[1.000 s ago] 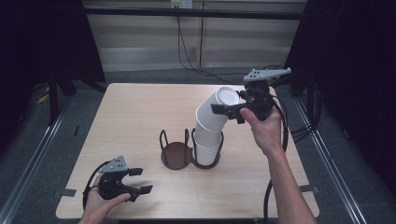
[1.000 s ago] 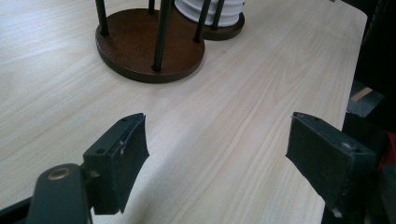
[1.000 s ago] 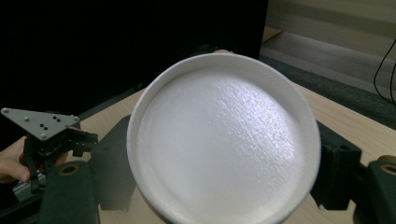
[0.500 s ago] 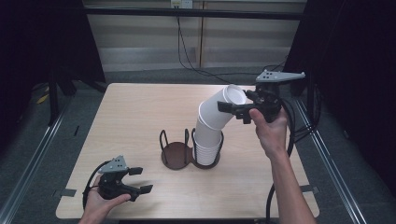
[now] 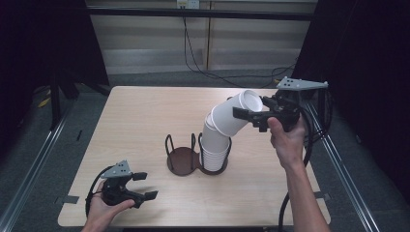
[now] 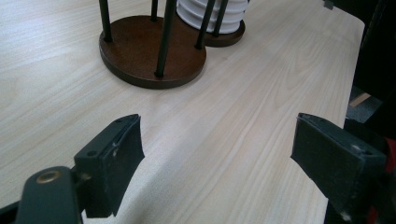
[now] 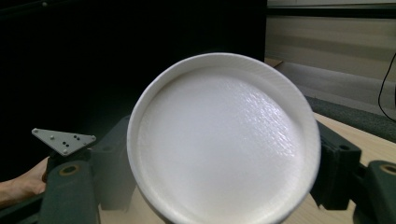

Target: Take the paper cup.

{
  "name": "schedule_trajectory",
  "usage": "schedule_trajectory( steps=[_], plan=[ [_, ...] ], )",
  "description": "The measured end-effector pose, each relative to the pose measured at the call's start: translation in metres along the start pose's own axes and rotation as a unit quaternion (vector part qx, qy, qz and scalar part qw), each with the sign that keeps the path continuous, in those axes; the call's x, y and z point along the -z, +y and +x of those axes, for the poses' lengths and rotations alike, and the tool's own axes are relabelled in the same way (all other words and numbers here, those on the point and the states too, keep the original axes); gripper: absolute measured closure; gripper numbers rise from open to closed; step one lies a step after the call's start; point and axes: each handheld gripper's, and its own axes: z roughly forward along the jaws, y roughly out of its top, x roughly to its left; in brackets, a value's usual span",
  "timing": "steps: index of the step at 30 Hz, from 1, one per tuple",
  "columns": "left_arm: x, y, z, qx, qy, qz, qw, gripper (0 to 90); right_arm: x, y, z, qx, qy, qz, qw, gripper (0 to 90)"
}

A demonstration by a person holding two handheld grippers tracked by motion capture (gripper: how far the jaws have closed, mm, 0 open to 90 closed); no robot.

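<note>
A stack of white paper cups (image 5: 214,147) stands in the right ring of a brown two-ring cup holder (image 5: 182,159) at mid-table. The stack's top cups (image 5: 231,118) lean over to the right, bottom outward. My right gripper (image 5: 243,115) is shut on the topmost cup (image 7: 224,144), whose round bottom sits between the two pads (image 7: 112,163). My left gripper (image 5: 145,185) rests low near the table's front left corner, aimed at the holder (image 6: 140,56). Its jaws have just been opening and stand open (image 6: 219,158) with only bare table between them.
The holder's left ring holds no cups. The light wooden table (image 5: 135,121) has dark floor and metal rails on both sides. A cable trails from the right gripper over the table's right edge (image 5: 309,145).
My right gripper has moved to the right with the top cup, bending the top of the stack further over. The left hand has stayed in place.
</note>
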Motion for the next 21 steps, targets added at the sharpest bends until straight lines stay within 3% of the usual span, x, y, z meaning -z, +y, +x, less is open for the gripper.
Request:
schedule_trajectory(
  steps=[5,10,18,19,21],
  plan=[
    [-0.001,-0.001,-0.001,0.004,0.001,-0.004,1.0000,16.3,0.009,-0.001,0.000,-0.001,-0.003,-0.005,1.0000,24.4],
    [-0.007,0.000,-0.001,0.003,-0.009,0.009,0.9999,16.4,0.019,-0.003,0.001,-0.004,-0.008,0.001,1.0000,24.5],
    [-0.004,0.002,-0.005,0.006,-0.010,-0.005,0.9999,16.4,0.033,-0.010,0.004,-0.005,-0.011,-0.003,0.9999,24.5],
    [-0.002,0.003,-0.006,0.003,-0.009,-0.009,0.9999,16.4,0.038,-0.011,0.004,-0.009,-0.005,-0.018,0.9998,24.5],
    [0.000,0.004,-0.007,0.000,-0.007,-0.012,0.9999,16.4,0.039,-0.012,0.003,-0.012,0.000,-0.021,0.9997,24.6]
  ],
)
